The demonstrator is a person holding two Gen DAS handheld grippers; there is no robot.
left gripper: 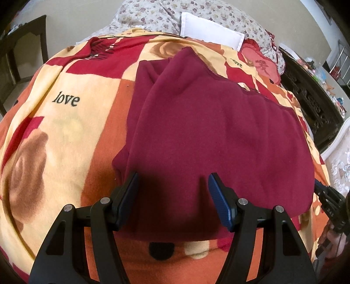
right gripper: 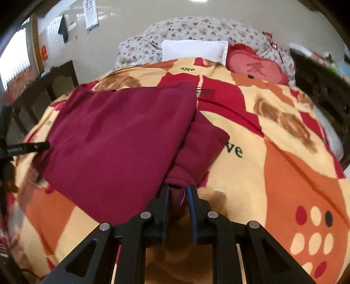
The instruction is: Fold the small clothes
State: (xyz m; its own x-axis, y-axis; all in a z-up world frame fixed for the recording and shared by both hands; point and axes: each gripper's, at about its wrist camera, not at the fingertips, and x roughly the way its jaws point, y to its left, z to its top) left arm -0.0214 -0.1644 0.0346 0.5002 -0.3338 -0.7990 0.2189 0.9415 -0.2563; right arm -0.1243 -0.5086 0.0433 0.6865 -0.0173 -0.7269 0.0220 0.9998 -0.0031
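A bed fills the room, covered by a red, orange and cream blanket point(left gripper: 65, 122) printed "love". On its middle lies the maroon garment point(left gripper: 207, 131), partly folded. The right gripper point(right gripper: 178, 192) is clamped on a bunched corner of it; the left gripper point(left gripper: 172, 181) stands apart over its near edge. A white pillow point(left gripper: 210, 30) and floral quilt point(right gripper: 196, 28) sit at the head.

Bed cover: fleece blanket point(left gripper: 65, 122) in orange, cream and red, printed "love".
Head of bed: floral quilt point(right gripper: 196, 28), white pillow point(right gripper: 194, 51), red heart cushion point(right gripper: 256, 65).
Walls: plain pale wall point(right gripper: 113, 24); wall calendar point(right gripper: 91, 15).
Furniture: dark carved wooden frame point(left gripper: 310, 102); dark chair point(left gripper: 21, 50).
Light: bright window point(right gripper: 15, 56), daylight.
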